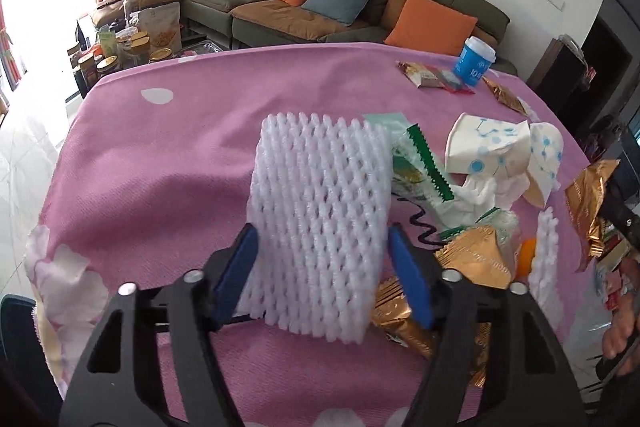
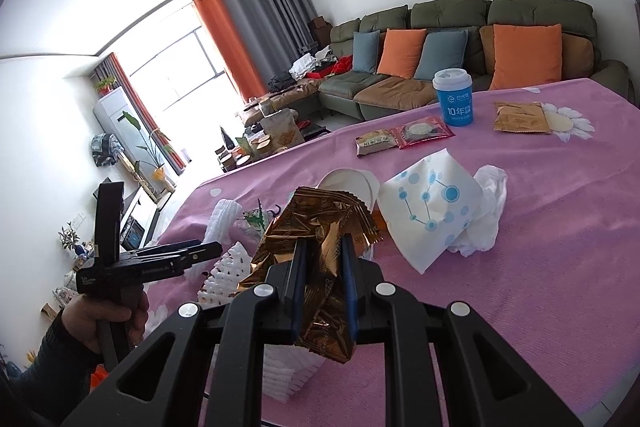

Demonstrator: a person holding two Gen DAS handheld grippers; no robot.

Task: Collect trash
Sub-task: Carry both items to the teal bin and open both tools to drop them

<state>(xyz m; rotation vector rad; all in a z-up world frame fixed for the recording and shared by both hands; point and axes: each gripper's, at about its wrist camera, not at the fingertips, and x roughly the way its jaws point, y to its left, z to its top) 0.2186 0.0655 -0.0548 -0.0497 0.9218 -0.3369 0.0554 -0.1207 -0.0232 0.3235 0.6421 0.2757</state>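
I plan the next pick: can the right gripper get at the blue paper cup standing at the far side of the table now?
Probably not yet. The right gripper is shut on a gold foil wrapper, so its jaws are occupied. The path over the pink tablecloth to the blue paper cup looks free otherwise.

White mesh foam net (image 1: pixel 320 227), crinkled gold wrapper (image 2: pixel 320 259), pink flowered tablecloth (image 1: pixel 180 167), blue-dotted white paper cup (image 2: pixel 432 207)
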